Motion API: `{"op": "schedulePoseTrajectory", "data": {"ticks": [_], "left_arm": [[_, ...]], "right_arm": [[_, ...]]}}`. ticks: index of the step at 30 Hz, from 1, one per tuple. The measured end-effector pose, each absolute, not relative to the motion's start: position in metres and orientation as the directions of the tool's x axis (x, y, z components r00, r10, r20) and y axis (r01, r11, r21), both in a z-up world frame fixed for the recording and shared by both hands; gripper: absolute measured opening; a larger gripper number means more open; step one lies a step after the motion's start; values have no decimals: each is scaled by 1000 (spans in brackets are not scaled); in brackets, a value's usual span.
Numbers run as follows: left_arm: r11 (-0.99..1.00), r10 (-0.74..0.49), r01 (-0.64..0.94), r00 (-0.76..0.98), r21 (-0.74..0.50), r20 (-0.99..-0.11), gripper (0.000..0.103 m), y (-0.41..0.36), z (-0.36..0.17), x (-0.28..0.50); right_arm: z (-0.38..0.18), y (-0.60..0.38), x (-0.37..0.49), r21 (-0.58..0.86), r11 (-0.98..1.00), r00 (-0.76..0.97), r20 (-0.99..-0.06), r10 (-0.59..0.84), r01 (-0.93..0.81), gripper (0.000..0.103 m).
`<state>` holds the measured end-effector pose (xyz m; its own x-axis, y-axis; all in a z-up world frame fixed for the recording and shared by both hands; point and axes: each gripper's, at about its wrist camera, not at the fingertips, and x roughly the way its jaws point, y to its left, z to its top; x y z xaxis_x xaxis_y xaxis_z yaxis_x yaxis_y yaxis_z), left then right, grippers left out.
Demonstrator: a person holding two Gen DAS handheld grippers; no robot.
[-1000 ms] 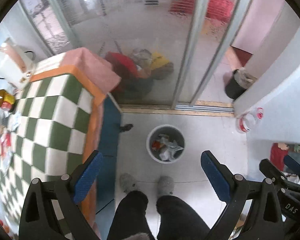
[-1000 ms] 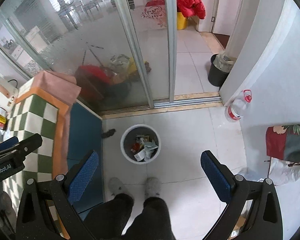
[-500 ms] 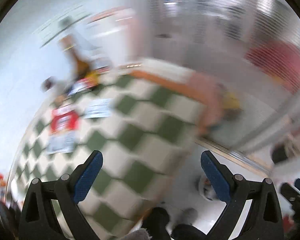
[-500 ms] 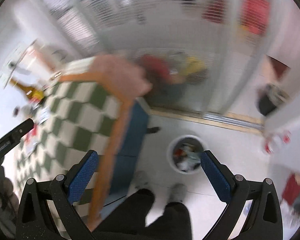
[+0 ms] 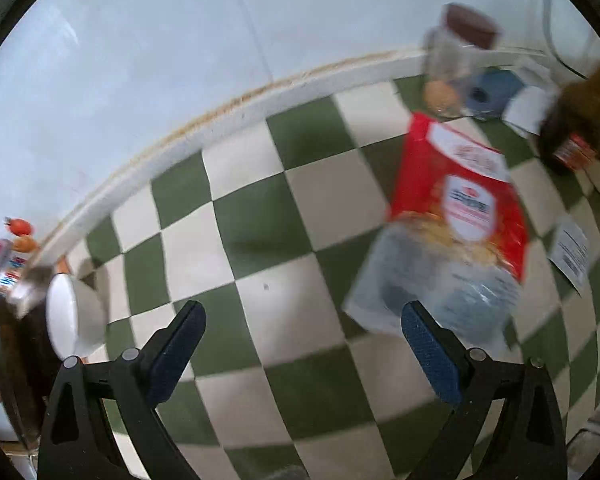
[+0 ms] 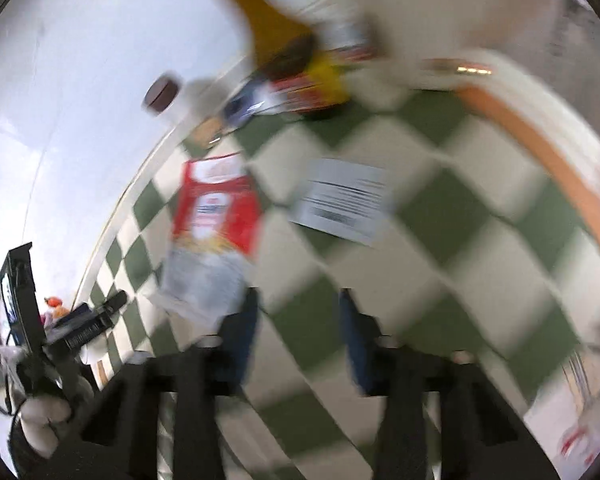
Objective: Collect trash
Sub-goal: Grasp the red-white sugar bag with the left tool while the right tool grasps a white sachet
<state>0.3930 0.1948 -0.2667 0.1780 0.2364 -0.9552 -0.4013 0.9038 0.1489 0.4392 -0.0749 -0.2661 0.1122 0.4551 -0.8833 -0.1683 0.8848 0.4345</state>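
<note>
The trash I'm after is the red and clear snack bag [image 5: 456,232], lying flat on the green-checked worktop [image 5: 260,240] with its long axis running away from me toward the wall, red printed end far, clear end near. From my left gripper [image 5: 304,344] it sits just ahead and to the right, its clear end close to the right finger; the jaws stand wide apart with nothing between them. From my right gripper [image 6: 298,320] the same bag lies ahead and to the left, and a white printed slip [image 6: 342,200] lies ahead, slightly right. That gripper's jaws are closing, only bare worktop visible in the gap. Both views are blurred. I judge the left hand nearer the bag. A brown bottle [image 5: 580,120] and a lidded jar [image 5: 456,60] stand beyond it.
</note>
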Motion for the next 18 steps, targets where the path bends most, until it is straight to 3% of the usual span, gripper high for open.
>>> {"op": "schedulePoseTrajectory", "data": {"ticks": [2,5,10,15,16,17,18], "left_arm": [[908,178,-408,168,96,-970,100,209,-283,402],[914,54,-406,174,-22,-983,99,221,-305,416],[902,-138,-384,173,-196,-975,99,223,-336,433],[923,-164,-316,194,-220,-967,94,203,-340,446],[929,-158,-301,199,-214,-967,84,196,-339,448],[936,-153,-283,202,-208,-967,64,190,-337,450],[946,-145,-259,199,-195,-969,52,182,-335,452]], "right_arm": [[-289,-40,457,449,873,65,-882,467,-191,10],[-316,-8,475,449,866,24,-885,465,-220,3],[-348,-1,482,508,840,-22,-857,514,-190,0],[-356,-13,485,593,795,-37,-804,594,-126,0],[-357,-16,486,603,789,-40,-797,603,-118,0],[-358,-17,487,613,782,-45,-789,612,-109,0],[-358,-19,486,620,778,-48,-784,619,-102,0]]}}
